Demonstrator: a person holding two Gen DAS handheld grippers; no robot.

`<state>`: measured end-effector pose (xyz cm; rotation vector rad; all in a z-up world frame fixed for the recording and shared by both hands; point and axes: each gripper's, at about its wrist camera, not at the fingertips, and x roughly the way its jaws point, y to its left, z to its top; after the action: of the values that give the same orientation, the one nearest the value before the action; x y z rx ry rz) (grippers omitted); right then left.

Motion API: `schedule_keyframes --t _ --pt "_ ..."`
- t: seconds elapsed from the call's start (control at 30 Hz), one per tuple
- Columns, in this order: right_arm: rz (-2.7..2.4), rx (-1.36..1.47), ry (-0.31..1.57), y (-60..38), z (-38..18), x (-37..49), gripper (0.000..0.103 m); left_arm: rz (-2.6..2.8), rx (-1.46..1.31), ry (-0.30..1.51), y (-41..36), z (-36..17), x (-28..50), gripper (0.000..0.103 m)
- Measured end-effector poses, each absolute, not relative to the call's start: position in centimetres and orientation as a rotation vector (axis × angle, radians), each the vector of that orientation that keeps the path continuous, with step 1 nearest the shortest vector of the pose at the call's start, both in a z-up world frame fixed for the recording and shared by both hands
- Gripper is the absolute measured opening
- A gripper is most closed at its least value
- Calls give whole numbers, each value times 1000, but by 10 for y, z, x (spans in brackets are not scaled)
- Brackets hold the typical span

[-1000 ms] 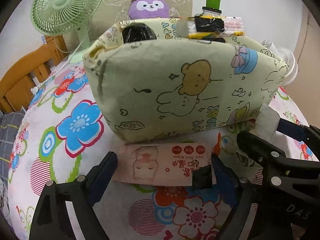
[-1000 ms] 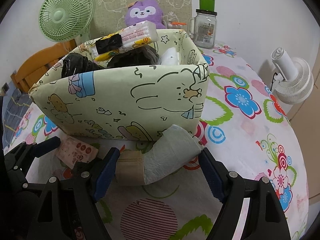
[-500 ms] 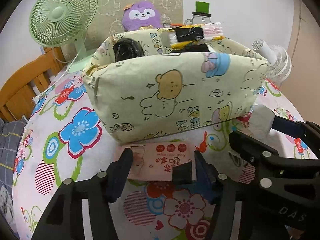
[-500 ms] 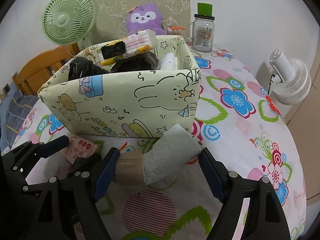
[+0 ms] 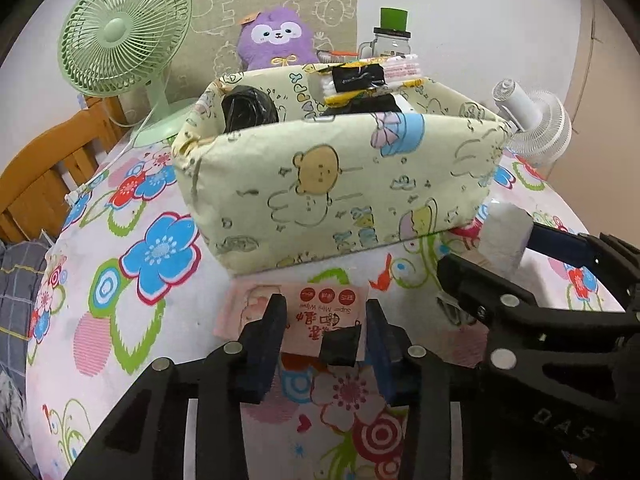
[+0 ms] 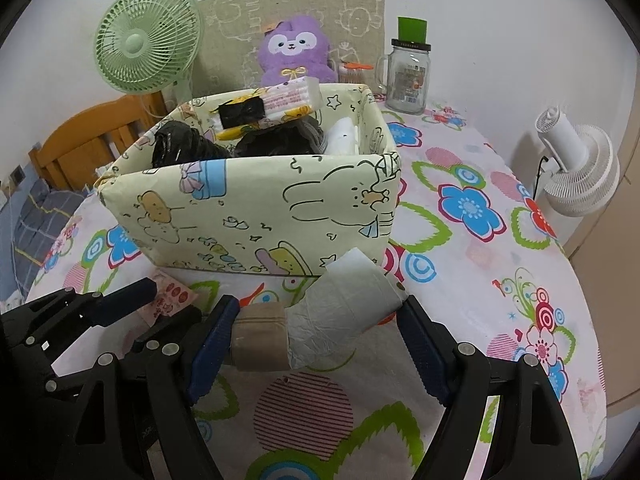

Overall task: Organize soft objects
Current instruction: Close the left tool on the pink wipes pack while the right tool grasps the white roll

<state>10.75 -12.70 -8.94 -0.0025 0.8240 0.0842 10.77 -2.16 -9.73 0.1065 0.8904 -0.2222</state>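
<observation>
A pale green cartoon-print fabric bin (image 5: pixel 340 184) stands on the flowered tablecloth; it also shows in the right wrist view (image 6: pixel 256 216). It holds black bags and a tissue pack (image 6: pixel 276 104). My left gripper (image 5: pixel 324 328) is shut on a pink wet-wipes pack (image 5: pixel 320 312), held just in front of the bin; the pack shows in the right wrist view (image 6: pixel 170 300). My right gripper (image 6: pixel 316 320) is shut on a pale rolled soft pack with a tan band (image 6: pixel 320 312), near the bin's front right corner; its end shows in the left wrist view (image 5: pixel 504 236).
A green fan (image 6: pixel 148 48), a purple plush (image 6: pixel 296 52) and a glass jar with a green lid (image 6: pixel 408 76) stand behind the bin. A white fan (image 6: pixel 576 168) is at the table's right edge. A wooden chair (image 5: pixel 52 164) is at the left.
My left gripper's fingers closed in on the pink wipes pack and lifted it slightly. Both grippers rose and drew back a little from the bin. The right gripper kept its hold.
</observation>
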Motion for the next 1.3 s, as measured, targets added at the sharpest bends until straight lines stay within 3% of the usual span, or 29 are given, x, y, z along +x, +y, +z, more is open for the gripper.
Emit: schedule_keyframes --t 0.6,0.67,0.73,0.93,1.17,1.3 --pt "146 -31 870 -107 -105 86 82 -167 42 950 9 -108 73 38" --pt "147 -33 869 -106 -105 85 82 -158 28 943 11 -106 73 47" --pt "147 -34 868 -105 -104 86 82 -145 15 948 13 -106 77 66" --pt "136 -31 857 -108 -97 91 82 -160 -31 959 14 -106 90 79" --pt "119 -39 859 -114 -94 104 82 -121 -35 981 11 -111 110 79" --pt "121 -41 864 -112 -96 111 82 -113 -38 984 13 -114 117 74"
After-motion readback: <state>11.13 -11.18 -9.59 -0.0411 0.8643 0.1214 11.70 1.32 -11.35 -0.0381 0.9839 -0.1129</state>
